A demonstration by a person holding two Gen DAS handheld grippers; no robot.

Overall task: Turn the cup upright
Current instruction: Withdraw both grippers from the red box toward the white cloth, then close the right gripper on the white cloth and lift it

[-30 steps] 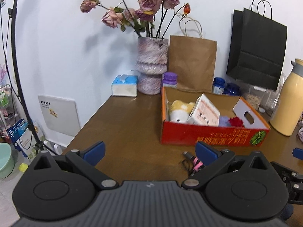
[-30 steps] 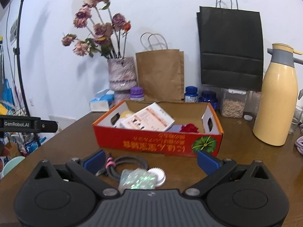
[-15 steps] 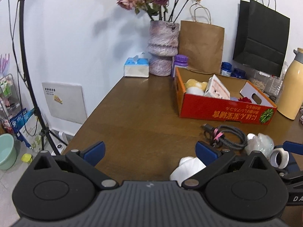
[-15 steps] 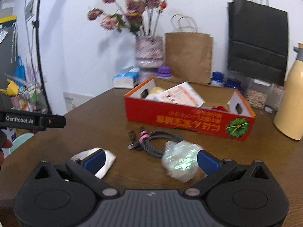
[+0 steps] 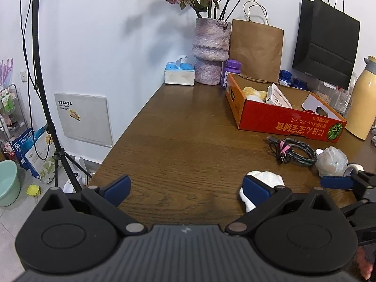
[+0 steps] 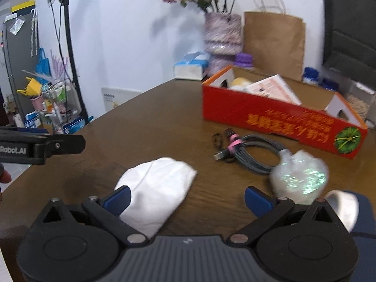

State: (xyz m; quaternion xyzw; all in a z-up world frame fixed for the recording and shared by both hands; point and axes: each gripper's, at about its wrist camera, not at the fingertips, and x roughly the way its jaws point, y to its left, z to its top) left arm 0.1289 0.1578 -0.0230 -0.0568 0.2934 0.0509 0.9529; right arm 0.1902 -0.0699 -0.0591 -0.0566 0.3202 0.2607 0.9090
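A white cup (image 6: pixel 155 188) lies on its side on the brown table (image 6: pixel 152 127), near the front edge. My right gripper (image 6: pixel 188 198) hangs open just above and behind it, and its left fingertip (image 6: pixel 118 197) overlaps the cup's near end. In the left wrist view the cup (image 5: pixel 266 178) shows partly behind the right fingertip (image 5: pixel 255 186) of my open left gripper (image 5: pixel 186 186), which holds nothing. The right gripper's blue finger (image 5: pixel 338 182) shows at the far right of that view. The left gripper's black body (image 6: pixel 47 144) juts in at the left of the right wrist view.
A coiled cable (image 6: pixel 249 151), a crumpled clear plastic bag (image 6: pixel 300 176) and a tape roll (image 6: pixel 343 206) lie right of the cup. Behind them stand a red box (image 5: pixel 286 117), a vase (image 5: pixel 211 51), a tissue box (image 5: pixel 179 75), paper bags and a yellow flask (image 5: pixel 363 98). The table's left edge (image 5: pixel 131 122) drops to the floor.
Both grippers have drawn back from the red box toward the table's front. The white cup has come into view and now lies under the right gripper. Both stay open.
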